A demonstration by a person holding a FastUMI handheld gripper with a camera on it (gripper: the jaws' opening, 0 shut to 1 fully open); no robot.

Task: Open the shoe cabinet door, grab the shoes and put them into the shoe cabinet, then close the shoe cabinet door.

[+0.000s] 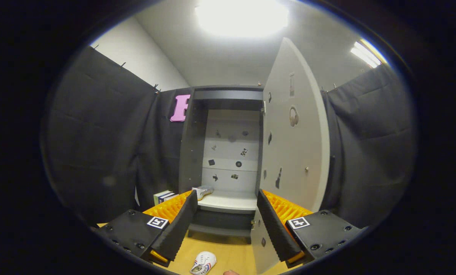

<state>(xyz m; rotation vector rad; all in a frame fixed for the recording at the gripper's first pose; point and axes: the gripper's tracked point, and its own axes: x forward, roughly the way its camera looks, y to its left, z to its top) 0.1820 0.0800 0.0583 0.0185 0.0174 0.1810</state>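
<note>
Here, gripper [224,225] spread wide and empty, shoe cabinet [228,152] ahead with door [294,152] swung open, one shoe [203,192] on its pale shelf [231,201], other shoe [203,262] on wooden floor [228,252] between fingers, black cloth walls, bright ceiling light [241,17].

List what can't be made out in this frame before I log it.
- Shoe on the cabinet shelf: gripper view; the left finger covers part of it.
- Shoe on the floor: cut off low between the fingers.
- Stickers on the open door: too small to read.
- Books beside the cabinet: mostly hidden by the gripper, which is open.
</note>
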